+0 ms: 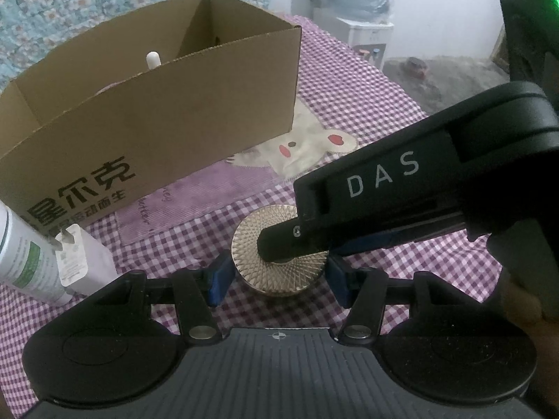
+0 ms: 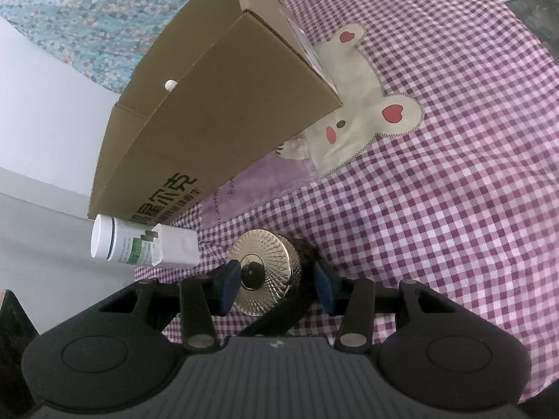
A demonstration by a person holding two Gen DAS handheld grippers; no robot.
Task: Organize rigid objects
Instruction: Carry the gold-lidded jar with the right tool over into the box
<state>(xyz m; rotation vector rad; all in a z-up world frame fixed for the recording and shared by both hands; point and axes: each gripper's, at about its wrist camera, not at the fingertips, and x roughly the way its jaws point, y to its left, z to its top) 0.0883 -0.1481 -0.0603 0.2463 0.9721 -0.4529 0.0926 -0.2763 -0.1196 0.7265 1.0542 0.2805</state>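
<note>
Two grippers crowd around one gold-lidded jar [image 1: 279,262] on the purple checked cloth [image 1: 367,80]. The left gripper [image 1: 277,272] stands with its blue fingers [image 1: 220,274] on either side of the jar, close to its wall; whether the pads actually touch cannot be told from the left wrist view. The right gripper [image 2: 276,282] reaches in from the right, its black body lying across the patterned lid, and in its own view its fingers [image 2: 229,284] are spread, the left one against the lid's edge, the right one apart from it. Ahead and to the left of both sits an open cardboard box [image 1: 167,111] with a white-tipped item [image 1: 153,60] showing above its rim. Left of the jar, just before the box, lie a white bottle [image 2: 115,242] and a white charger plug [image 2: 178,249], touching each other.
</note>
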